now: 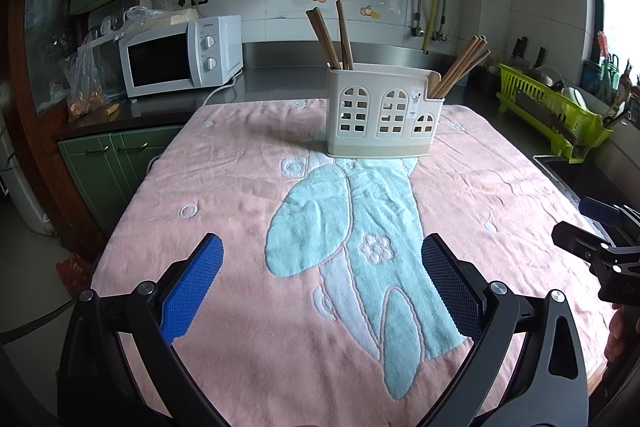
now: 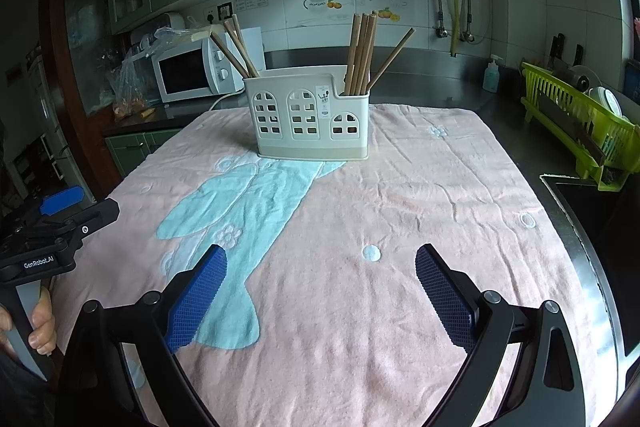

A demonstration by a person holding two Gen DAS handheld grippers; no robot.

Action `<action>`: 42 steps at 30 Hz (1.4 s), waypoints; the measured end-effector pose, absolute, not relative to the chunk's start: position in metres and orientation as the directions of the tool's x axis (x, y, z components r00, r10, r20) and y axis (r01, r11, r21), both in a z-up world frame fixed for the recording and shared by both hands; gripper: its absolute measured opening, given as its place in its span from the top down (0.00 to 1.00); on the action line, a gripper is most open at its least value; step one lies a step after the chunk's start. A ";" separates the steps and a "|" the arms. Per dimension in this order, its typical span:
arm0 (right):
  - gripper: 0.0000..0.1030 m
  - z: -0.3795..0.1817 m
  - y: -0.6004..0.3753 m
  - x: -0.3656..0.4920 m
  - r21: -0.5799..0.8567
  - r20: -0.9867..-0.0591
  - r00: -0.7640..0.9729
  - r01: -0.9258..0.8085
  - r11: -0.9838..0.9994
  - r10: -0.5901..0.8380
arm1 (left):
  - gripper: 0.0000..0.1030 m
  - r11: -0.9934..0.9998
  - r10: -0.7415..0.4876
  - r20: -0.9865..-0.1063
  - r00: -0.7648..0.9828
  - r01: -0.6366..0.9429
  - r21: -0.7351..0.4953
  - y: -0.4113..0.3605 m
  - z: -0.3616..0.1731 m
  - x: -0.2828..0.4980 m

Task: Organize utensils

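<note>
A cream utensil holder [image 1: 382, 111] with arched cut-outs stands upright at the far middle of a pink towel [image 1: 240, 195]. It also shows in the right wrist view [image 2: 310, 117]. Wooden chopsticks lean in its left compartment [image 1: 334, 35] and in its right compartment [image 1: 460, 67]; the right wrist view shows the same two bunches, left [image 2: 236, 47] and right [image 2: 362, 53]. My left gripper [image 1: 322, 291] is open and empty, low over the near towel. My right gripper [image 2: 320, 297] is open and empty, beside it to the right.
A white microwave [image 1: 180, 57] sits on the counter at the back left. A green dish rack [image 1: 556, 107] stands at the right, by a sink edge [image 2: 576, 223]. The towel [image 2: 400, 187] bears no loose utensils.
</note>
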State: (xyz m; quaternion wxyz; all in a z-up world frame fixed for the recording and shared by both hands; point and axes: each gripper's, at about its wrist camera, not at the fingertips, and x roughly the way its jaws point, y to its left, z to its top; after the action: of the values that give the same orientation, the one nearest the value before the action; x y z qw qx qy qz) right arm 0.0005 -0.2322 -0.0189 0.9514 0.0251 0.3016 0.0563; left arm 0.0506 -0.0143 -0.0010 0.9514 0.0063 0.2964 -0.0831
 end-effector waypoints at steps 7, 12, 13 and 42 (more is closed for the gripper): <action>0.11 -0.019 -0.232 0.000 0.081 -0.570 0.812 -0.091 0.993 0.121 | 0.05 0.986 -0.154 -0.565 0.811 0.159 -0.040 -0.013 -0.001 0.051; 0.11 -0.019 -0.232 0.000 0.081 -0.570 0.812 -0.090 0.993 0.120 | 0.05 0.986 -0.154 -0.564 0.811 0.160 -0.040 -0.012 -0.001 0.051; 0.11 -0.019 -0.232 0.001 0.082 -0.571 0.812 -0.090 0.993 0.121 | 0.05 0.986 -0.154 -0.564 0.811 0.160 -0.040 -0.012 -0.001 0.051; 0.11 -0.023 -0.236 0.004 0.087 -0.574 0.810 -0.083 0.993 0.118 | 0.05 0.988 -0.144 -0.570 0.809 0.151 -0.035 -0.008 -0.002 0.053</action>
State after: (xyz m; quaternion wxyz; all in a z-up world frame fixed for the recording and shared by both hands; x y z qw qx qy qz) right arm 0.0039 -0.2361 -0.0233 0.9508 0.0290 0.3037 0.0530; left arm 0.0530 -0.0082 -0.0016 0.9511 0.0057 0.2989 -0.0775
